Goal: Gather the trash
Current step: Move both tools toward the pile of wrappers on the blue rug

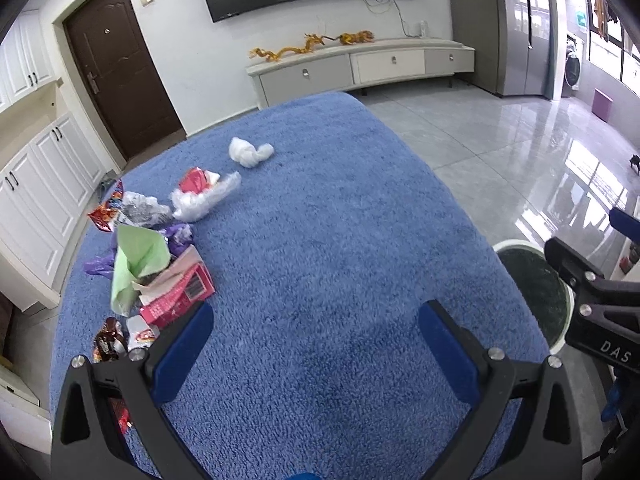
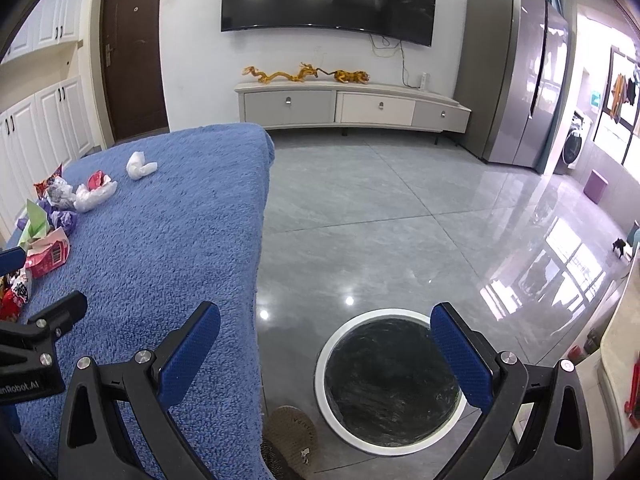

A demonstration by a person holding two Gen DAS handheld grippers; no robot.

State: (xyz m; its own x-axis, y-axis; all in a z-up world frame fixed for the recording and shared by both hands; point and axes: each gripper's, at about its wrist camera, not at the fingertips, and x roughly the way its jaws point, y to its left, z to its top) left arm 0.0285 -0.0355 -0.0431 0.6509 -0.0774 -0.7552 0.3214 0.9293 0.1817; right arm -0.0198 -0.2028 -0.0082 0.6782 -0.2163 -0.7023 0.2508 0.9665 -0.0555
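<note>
The trash I'm after sits in a loose heap along the left side of the blue fuzzy table cover (image 1: 320, 240). Nearest my left gripper (image 1: 316, 356) is a torn pink cardboard box (image 1: 180, 294), lying flat with its long axis running from the near-left up toward the far-right, its barcode end pointing toward the middle of the table. Leaning over it is a pale green paper sheet (image 1: 138, 264), folded into a rough cone with the point tilted up and away from me. Just beside those I see crumpled purple plastic (image 1: 178, 236), and behind that a grey-and-clear crinkled bag (image 1: 142, 208) and a red snack wrapper (image 1: 103, 216) at the table's left edge. A clear plastic bag with a red packet inside (image 1: 204, 192) lies further out, its long axis angled toward the far-right. Well apart from the heap, a knotted white plastic wad (image 1: 250, 151) rests alone toward the far end, stretched left to right. Close to my left finger are a brown glossy wrapper (image 1: 108, 338) and a small white-and-red packet (image 1: 140, 332).

My left gripper hangs over bare cover with its blue-padded jaws spread wide, gripping nothing. My right gripper (image 2: 326, 354) is off the table's right edge, jaws likewise wide and empty, above a round white-rimmed bin lined with a black bag (image 2: 390, 382) standing on the grey tiled floor (image 2: 380, 220). A woven brown slipper (image 2: 290, 436) lies just beside the bin.
</note>
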